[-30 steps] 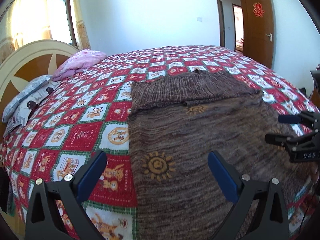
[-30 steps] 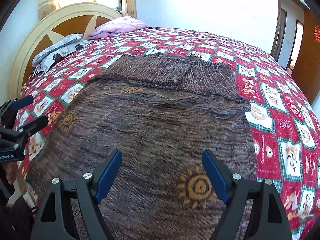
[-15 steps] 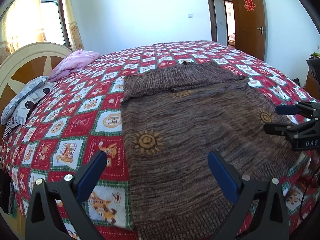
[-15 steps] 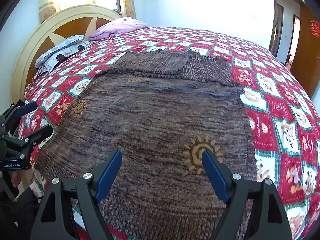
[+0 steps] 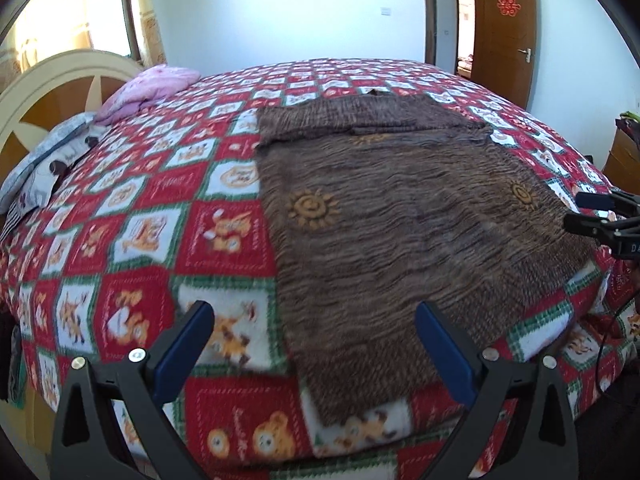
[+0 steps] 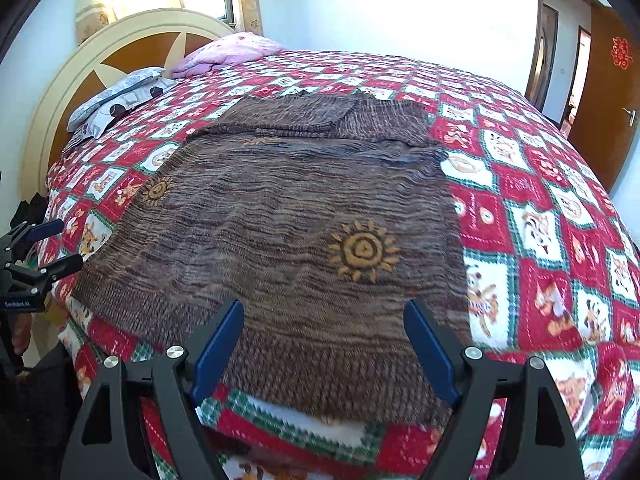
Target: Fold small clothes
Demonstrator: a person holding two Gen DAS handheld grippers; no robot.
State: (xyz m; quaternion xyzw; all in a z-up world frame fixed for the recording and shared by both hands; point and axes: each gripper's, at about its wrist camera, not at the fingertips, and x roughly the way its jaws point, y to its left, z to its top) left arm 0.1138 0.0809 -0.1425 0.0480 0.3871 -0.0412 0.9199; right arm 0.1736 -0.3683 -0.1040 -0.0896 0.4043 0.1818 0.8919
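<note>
A brown knitted sweater (image 5: 400, 216) lies spread flat on the bed, on a red, white and green checked blanket (image 5: 132, 240) printed with cartoon animals. In the left wrist view the sweater fills the centre and right of the frame, its ribbed hem toward the bottom and its sleeves folded across the chest at the upper middle. Orange sun motifs dot the knit; one sun (image 6: 363, 250) sits right of centre in the right wrist view. The left gripper (image 5: 314, 340) hangs above the near edge of the bed at the bottom of its frame, its blue-padded fingers (image 5: 184, 354) spread wide with nothing between them, one over the blanket and the other over the sweater's lower corner. The right gripper (image 6: 324, 346) is likewise wide apart and empty-handed, poised over the hem at the bottom centre of its own frame; it also shows at the right edge of the left view, beside the sweater's side. A pink quilt (image 6: 230, 52) and grey patterned pillows (image 6: 116, 98) rest by the round headboard (image 6: 120, 52) at upper left. A wooden door (image 5: 506, 32) stands at upper right.
</note>
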